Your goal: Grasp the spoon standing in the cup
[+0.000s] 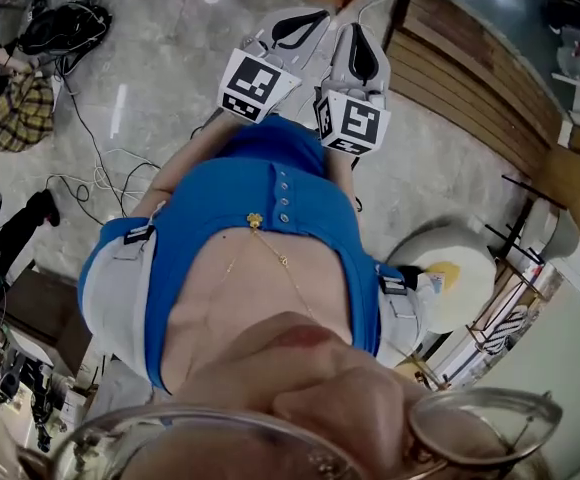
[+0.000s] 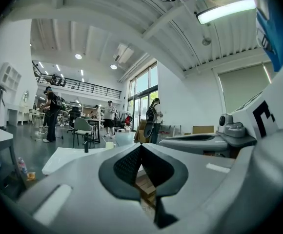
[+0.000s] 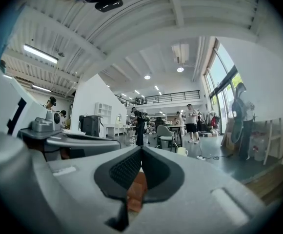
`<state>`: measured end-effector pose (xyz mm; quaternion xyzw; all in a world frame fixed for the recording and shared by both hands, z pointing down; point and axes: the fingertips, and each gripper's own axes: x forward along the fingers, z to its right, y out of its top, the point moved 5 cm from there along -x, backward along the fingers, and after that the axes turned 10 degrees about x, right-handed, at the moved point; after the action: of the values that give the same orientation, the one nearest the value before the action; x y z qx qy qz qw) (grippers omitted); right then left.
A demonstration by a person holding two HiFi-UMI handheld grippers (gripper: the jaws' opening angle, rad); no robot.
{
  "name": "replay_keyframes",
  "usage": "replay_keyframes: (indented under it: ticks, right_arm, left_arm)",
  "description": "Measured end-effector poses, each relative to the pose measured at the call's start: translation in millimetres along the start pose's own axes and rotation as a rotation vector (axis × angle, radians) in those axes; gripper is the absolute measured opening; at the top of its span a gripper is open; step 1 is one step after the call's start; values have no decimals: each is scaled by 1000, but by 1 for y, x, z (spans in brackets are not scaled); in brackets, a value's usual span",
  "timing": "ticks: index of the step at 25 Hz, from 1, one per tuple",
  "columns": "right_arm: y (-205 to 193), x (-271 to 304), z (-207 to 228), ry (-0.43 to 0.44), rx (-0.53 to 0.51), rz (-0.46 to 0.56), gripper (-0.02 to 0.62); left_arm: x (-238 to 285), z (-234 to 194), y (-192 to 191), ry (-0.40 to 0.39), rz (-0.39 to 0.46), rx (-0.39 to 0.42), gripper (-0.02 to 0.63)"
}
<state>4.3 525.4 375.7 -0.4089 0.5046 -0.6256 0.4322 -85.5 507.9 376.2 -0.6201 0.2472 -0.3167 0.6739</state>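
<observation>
Pressing tip to tip with nothing between them, the jaws of the left gripper (image 2: pixel 141 146) are clenched, and those of the right gripper (image 3: pixel 141 149) are closed the same way. Both are held side by side near the person's blue shirt (image 1: pixel 240 198). Far beyond the left gripper's jaws and to their left, a white cup (image 2: pixel 110 145) stands on a white table (image 2: pixel 58 162), just right of a dark upright thing (image 2: pixel 86 144); whether a spoon stands in it is too small to tell.

The person wears a blue buttoned cloth top (image 1: pixel 270 213), a thin gold neck chain (image 1: pixel 282 260) and clear-rimmed glasses (image 1: pixel 475 418). The pale grey plastic left gripper (image 1: pixel 300 26) and right gripper (image 1: pixel 356 43) have black ribbed pads, with a black-and-white marker cube (image 1: pixel 257 85) behind the jaws.
</observation>
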Motion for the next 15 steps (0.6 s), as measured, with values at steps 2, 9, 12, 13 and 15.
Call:
replay_keyframes:
  ticks: [2, 9, 12, 13, 15]
  right_arm:
    - [6, 16, 2, -5, -12, 19, 2]
    - [13, 76, -3, -10, -24, 40, 2]
    - [15, 93, -6, -11, -23, 42, 2]
    - [15, 98, -6, -15, -24, 41, 2]
    - [16, 109, -5, -25, -30, 37, 2]
  left_arm:
    - [11, -13, 2, -12, 12, 5, -1]
    - [44, -65, 4, -48, 27, 7, -2]
    - [54, -80, 3, -61, 28, 6, -2]
    - [57, -84, 2, -67, 29, 6, -2]
    - [64, -92, 2, -81, 33, 6, -2]
